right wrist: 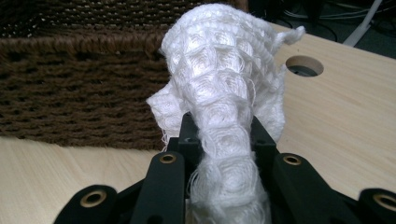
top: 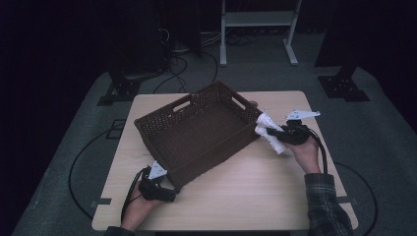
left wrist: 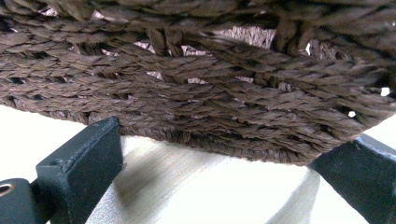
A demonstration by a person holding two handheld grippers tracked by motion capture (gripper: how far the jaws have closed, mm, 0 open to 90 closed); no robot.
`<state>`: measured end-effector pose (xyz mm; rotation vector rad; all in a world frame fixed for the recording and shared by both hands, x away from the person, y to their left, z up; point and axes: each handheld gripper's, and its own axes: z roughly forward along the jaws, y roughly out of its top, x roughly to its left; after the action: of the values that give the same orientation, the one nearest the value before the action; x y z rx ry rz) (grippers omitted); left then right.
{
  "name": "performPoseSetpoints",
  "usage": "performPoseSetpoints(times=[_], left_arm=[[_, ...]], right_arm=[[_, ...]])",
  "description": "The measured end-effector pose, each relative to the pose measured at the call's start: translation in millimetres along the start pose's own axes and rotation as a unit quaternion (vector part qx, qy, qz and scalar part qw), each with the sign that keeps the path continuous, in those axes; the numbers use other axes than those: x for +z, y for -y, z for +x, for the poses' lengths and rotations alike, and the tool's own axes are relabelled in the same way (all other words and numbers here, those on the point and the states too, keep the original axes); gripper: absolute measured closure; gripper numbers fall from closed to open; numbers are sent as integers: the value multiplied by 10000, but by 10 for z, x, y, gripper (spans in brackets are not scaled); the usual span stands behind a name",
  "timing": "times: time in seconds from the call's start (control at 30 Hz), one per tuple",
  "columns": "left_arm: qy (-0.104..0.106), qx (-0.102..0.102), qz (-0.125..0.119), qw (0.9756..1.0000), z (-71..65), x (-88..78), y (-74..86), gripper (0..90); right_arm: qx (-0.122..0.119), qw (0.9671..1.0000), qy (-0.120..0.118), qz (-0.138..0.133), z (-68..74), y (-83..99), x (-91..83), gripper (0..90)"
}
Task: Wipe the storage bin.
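We see a white cloth (right wrist: 219, 107), waffle-knit and bunched into a roll, pinched in the right tool (right wrist: 219, 140); its jaws stand narrow and press on the cloth from both sides, and the cloth rises above them in a loose, frayed fold. In the high view the cloth (top: 269, 132) hangs in the right tool (top: 282, 135) over the worktop (top: 236, 196), just beside the right-hand corner of the basket (top: 196, 130), outside its wall; whether cloth and wall touch we cannot tell. In the right gripper view the basket wall (right wrist: 79, 88) stands close behind the cloth, and a round hole (right wrist: 304, 65) in the worktop shows farther back on the right. The basket is dark brown wicker, oblong, with a cut-out handle at each short end, and it sits skewed on the pale wooden worktop. At its near corner we find the left tool (top: 169, 189), held low by the left hand (top: 140, 206). In the left gripper view the left tool (left wrist: 215, 158) has its jaws wide, one to each side of the basket's lower edge (left wrist: 210, 107); the right-hand one reaches the weave, and we cannot tell whether the left one does. Behind the worktop we make out cables (top: 182, 64) on a grey floor and the feet of a white frame (top: 255, 29)
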<state>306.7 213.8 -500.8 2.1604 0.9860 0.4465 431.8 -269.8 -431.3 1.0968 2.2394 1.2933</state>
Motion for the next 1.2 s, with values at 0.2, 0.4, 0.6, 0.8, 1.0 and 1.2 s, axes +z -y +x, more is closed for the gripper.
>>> performPoseSetpoints(times=[0.2, 0.4, 0.6, 0.8, 1.0, 1.2], left_arm=[[1, 0, -4, 10000, 0, 1, 0, 16], [1, 1, 1, 10000, 0, 0, 0, 16], [0, 1, 0, 10000, 0, 0, 0, 16], [1, -1, 2, 10000, 0, 0, 0, 16], [1, -1, 1, 10000, 0, 0, 0, 16], [2, 4, 12, 10000, 1, -2, -1, 16]], right_arm=[[0, 9999, -23, 170, -8, 44, 79, 728], [-1, 9991, -30, 414, -16, 103, 162, 729], [35, 9984, -57, 556, -31, 172, 239, 729], [69, 9965, -110, 831, -22, 244, 341, 729], [16, 9937, -87, 1119, -9, 315, 439, 729], [43, 9928, -95, 1197, -12, 347, 470, 730]])
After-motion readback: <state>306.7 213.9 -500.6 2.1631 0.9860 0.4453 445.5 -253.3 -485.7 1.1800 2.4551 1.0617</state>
